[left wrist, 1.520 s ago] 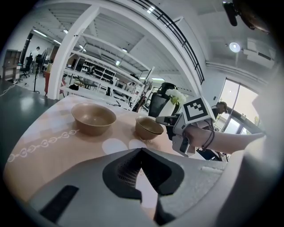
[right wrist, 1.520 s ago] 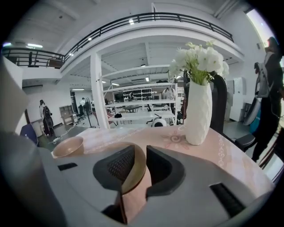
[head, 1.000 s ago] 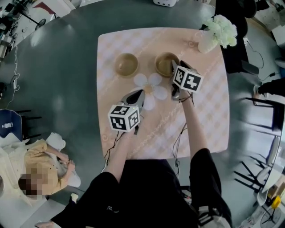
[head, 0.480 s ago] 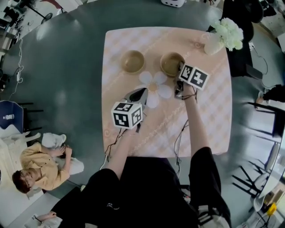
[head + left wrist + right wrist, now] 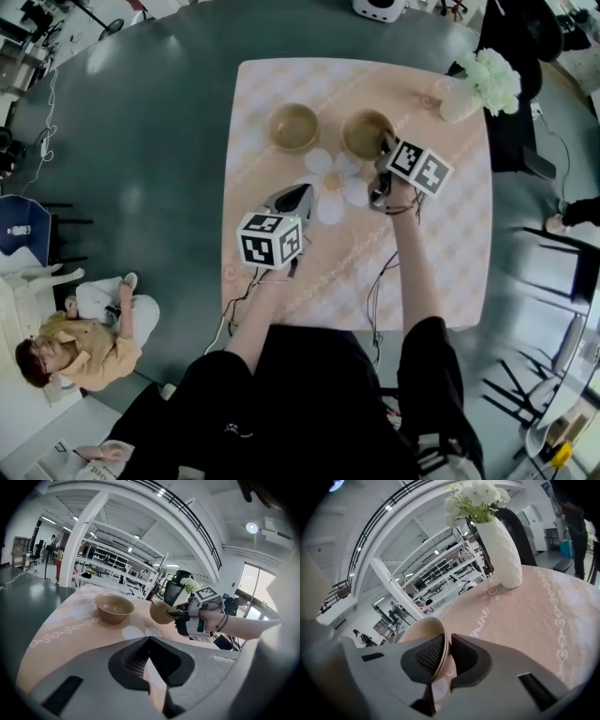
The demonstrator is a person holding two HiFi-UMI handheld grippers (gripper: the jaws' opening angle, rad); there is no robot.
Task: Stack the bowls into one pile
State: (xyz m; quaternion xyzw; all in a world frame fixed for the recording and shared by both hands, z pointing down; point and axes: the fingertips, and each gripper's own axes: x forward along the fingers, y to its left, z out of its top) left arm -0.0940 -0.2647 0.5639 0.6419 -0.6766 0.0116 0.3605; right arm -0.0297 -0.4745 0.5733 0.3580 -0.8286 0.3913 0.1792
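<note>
Two tan bowls stand at the far side of the pink checked table [image 5: 450, 244]. The left bowl [image 5: 293, 127] [image 5: 114, 607] rests upright, untouched. My right gripper [image 5: 382, 150] [image 5: 446, 644] is shut on the near rim of the right bowl [image 5: 366, 133] [image 5: 424, 630]; its jaws have just closed with the bowl's wall between the pads. In the left gripper view that bowl [image 5: 161, 612] is tilted in the right gripper [image 5: 180, 613]. My left gripper [image 5: 298, 194] [image 5: 150, 639] hovers over the table's middle, shut and holding nothing, well short of both bowls.
A white vase of white flowers [image 5: 461, 98] [image 5: 501, 550] stands at the table's far right corner, right of the held bowl. A white flower print [image 5: 337, 183] lies between the grippers. Dark floor surrounds the table; a person sits on it at the lower left.
The right gripper has closed onto the right bowl's rim and rolled, its marker cube turning. The bowl now tilts. The left gripper has stayed where it was.
</note>
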